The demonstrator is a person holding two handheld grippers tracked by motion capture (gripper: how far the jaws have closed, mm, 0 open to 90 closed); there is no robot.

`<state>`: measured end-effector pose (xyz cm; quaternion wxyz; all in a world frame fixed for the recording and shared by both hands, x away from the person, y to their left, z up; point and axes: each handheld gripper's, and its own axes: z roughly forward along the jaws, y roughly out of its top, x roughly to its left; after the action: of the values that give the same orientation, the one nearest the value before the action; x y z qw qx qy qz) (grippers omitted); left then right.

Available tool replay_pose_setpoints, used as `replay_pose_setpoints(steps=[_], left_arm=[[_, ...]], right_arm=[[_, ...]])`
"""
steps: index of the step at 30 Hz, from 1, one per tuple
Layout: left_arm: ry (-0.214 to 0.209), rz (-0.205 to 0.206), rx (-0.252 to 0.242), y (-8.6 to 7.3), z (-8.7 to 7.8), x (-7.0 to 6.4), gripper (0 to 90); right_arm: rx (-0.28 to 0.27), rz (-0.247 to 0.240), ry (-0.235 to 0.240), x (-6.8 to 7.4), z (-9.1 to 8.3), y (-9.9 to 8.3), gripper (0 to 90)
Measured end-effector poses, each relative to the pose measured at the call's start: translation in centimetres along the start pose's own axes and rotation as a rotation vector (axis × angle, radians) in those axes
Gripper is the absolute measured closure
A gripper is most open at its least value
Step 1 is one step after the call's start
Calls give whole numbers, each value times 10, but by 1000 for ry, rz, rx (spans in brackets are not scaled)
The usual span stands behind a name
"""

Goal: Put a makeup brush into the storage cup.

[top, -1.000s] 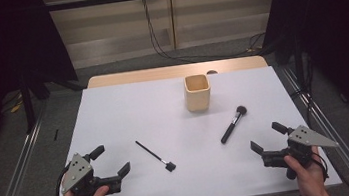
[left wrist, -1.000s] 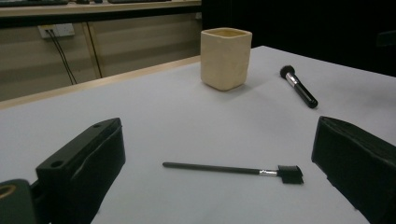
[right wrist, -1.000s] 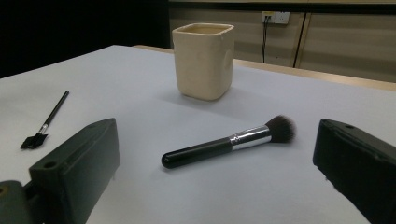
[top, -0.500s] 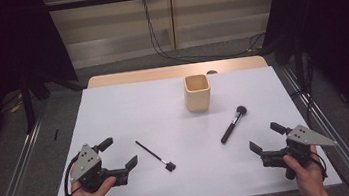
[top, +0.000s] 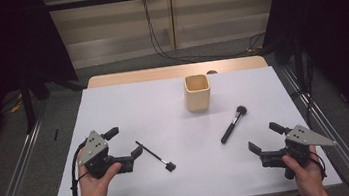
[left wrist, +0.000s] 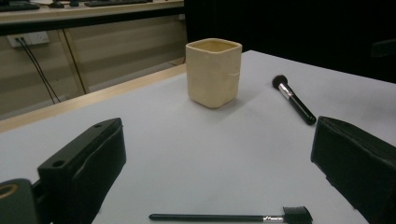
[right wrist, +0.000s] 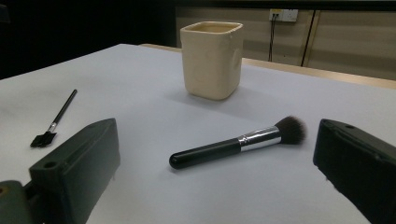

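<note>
At the near left of the white table, your left gripper rests in your left hand with its two black jaws spread wide and nothing between them. The jaws are blocky, matte and flat-faced; a grey three-cornered plate sits on top, and a black cable loops down beside your wrist. Just beyond the jaw tips lies the thin brush: a slim black rod ending in a short, flat, comb-like head. In the left gripper view, the thin brush lies crosswise low between the jaws, and its head is partly cut off by the bottom edge.

Farther ahead of that gripper and to its right stands the cup, a cream, square-sided vessel with rounded corners and a matte, slightly uneven wall. Its inside is hard to make out from any camera.

Ahead of your right gripper, well apart from it, lies the powder brush: a glossy black handle, a silver metal ferrule and a soft, rounded, dark bristle tuft. In the right gripper view, the powder brush lies between the jaws' lines but beyond them. The right gripper's jaws also stand wide apart, holding nothing. Your right hand is partly cut off by the bottom edge.
</note>
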<state>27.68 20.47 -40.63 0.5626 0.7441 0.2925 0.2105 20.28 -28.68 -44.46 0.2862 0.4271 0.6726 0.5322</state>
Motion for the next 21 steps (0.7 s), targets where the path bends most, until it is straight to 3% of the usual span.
replay_pose_setpoints(steps=[13, 21], left_arm=[[-14, 11, -19, 9, 19, 10, 30], [-36, 26, 57, 14, 34, 13, 31]], right_arm=[[5, 7, -2, 0, -1, -1, 6], [5, 8, -5, -1, -2, -1, 6]])
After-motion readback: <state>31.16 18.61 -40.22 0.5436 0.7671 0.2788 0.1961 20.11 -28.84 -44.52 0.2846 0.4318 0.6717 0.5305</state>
